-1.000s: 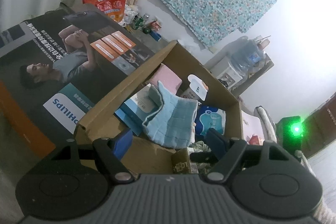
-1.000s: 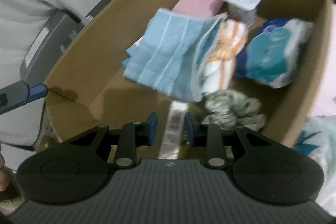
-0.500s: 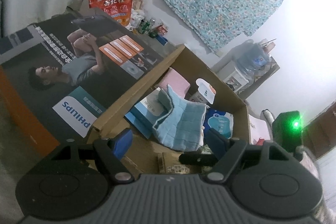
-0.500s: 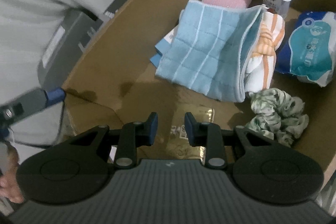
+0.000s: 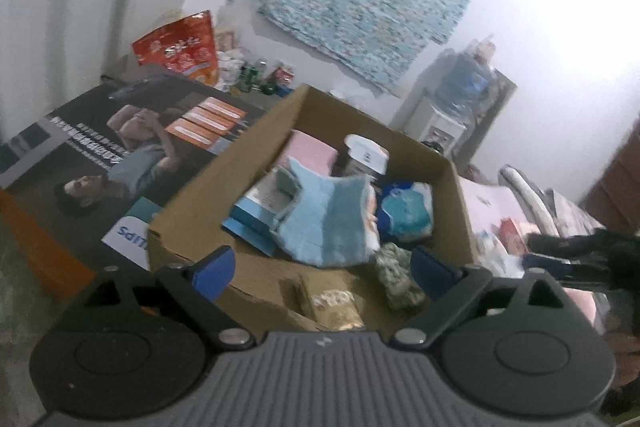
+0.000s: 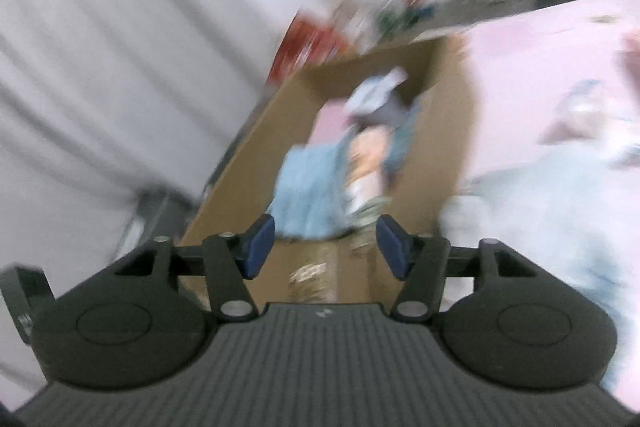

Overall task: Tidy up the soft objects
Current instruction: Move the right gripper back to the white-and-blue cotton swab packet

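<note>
An open cardboard box holds a light blue towel, a pink sponge, a blue wipes pack, a green scrunchie and a gold packet. My left gripper is open and empty above the box's near edge. My right gripper is open and empty, back from the box; its view is blurred. The towel shows there too. The right gripper's fingers show at the right of the left wrist view.
A large dark Philips carton lies left of the box. A red snack bag and small bottles stand behind it. A pink bed surface with soft items lies right of the box.
My right gripper has opened and pulled back up out of the box, leaving the gold packet on the box floor. My left gripper has shifted back and to the right.
</note>
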`<move>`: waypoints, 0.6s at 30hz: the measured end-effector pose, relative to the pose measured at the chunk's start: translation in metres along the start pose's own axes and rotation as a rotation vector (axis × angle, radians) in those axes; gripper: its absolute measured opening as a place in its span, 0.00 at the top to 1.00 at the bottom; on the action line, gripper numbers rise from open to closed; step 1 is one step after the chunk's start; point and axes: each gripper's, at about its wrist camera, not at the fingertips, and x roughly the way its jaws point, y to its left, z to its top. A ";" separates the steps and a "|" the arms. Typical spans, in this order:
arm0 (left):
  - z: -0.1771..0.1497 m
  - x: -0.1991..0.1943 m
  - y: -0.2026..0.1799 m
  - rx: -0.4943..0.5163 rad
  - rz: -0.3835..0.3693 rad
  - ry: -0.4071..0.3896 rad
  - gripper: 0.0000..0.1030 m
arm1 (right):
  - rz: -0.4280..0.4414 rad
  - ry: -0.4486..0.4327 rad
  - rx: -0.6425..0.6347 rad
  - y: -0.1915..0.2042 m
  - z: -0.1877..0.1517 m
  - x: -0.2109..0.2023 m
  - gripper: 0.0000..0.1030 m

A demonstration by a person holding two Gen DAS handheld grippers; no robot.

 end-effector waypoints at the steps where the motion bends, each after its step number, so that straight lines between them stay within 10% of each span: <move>1: -0.002 0.000 -0.005 0.016 -0.004 -0.002 0.07 | -0.021 -0.053 0.039 -0.014 -0.004 -0.021 0.42; 9: -0.004 -0.006 -0.057 0.190 -0.041 -0.021 0.04 | -0.143 -0.325 0.254 -0.106 -0.056 -0.138 0.31; 18: 0.004 0.026 -0.138 0.296 -0.173 0.113 0.04 | -0.175 -0.350 0.347 -0.157 -0.106 -0.135 0.30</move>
